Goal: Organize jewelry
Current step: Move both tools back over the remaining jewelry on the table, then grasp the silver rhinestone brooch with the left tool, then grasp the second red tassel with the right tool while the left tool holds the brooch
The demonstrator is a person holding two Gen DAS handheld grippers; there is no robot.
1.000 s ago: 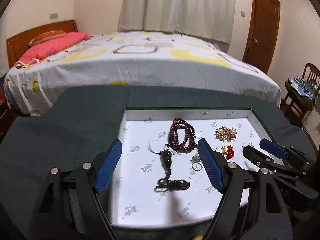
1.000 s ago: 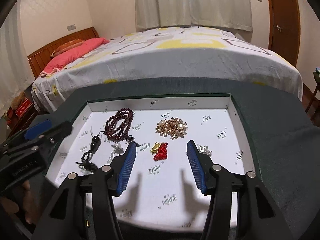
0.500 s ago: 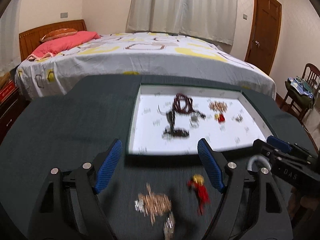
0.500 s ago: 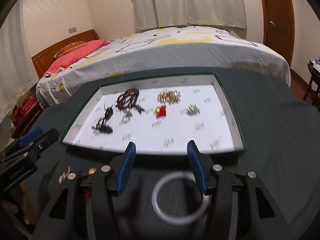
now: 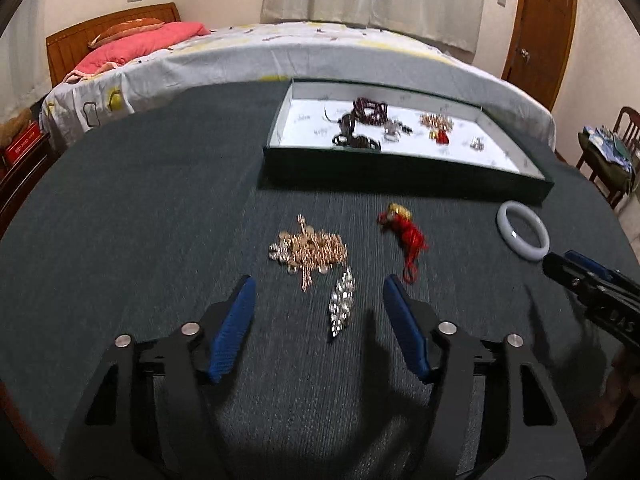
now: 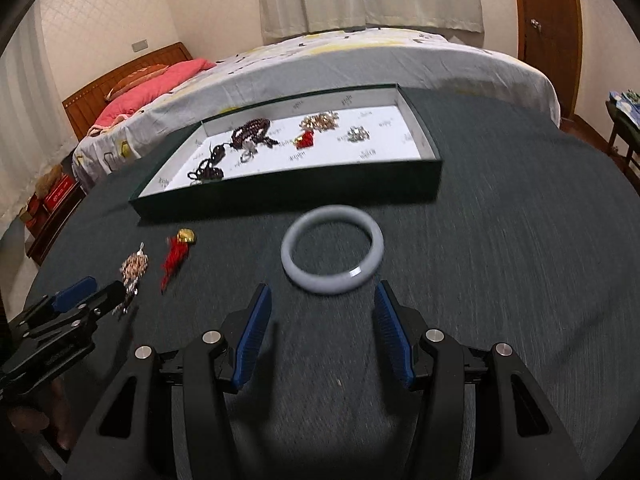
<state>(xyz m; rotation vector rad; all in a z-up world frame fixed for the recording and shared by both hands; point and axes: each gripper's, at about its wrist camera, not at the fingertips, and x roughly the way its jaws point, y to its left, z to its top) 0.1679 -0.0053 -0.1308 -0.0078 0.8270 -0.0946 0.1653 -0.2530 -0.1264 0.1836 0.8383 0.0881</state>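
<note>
Both grippers hung over the dark desk (image 5: 132, 208) on the near side of the shallow green tray (image 5: 404, 174), where the pieces not yet sorted lay loose on the cloth. The left gripper (image 5: 316, 312) pointed down at a narrow crystal piece (image 5: 341, 305), which lay on the desk between its blue pads; its jaws had just been closing but pressed on nothing, so they stood apart and empty. Just beyond lay a heap of gold chain (image 5: 310, 250) and, to its right, a red tasselled charm (image 5: 404, 236), both apart from the tray. The right gripper (image 6: 320, 334) was likewise apart and empty, lined up behind a pale grey bangle (image 6: 332, 256) lying flat just ahead of its fingertips. Inside the tray, dark red beads (image 6: 250, 134), a black corded pendant (image 6: 208, 168), a gold cluster (image 6: 320, 121), a small red charm (image 6: 305, 139) and a silvery piece (image 6: 357, 134) were spread out separately, probably so nothing tangled. Each gripper seemed set to collect the piece nearest it.
</note>
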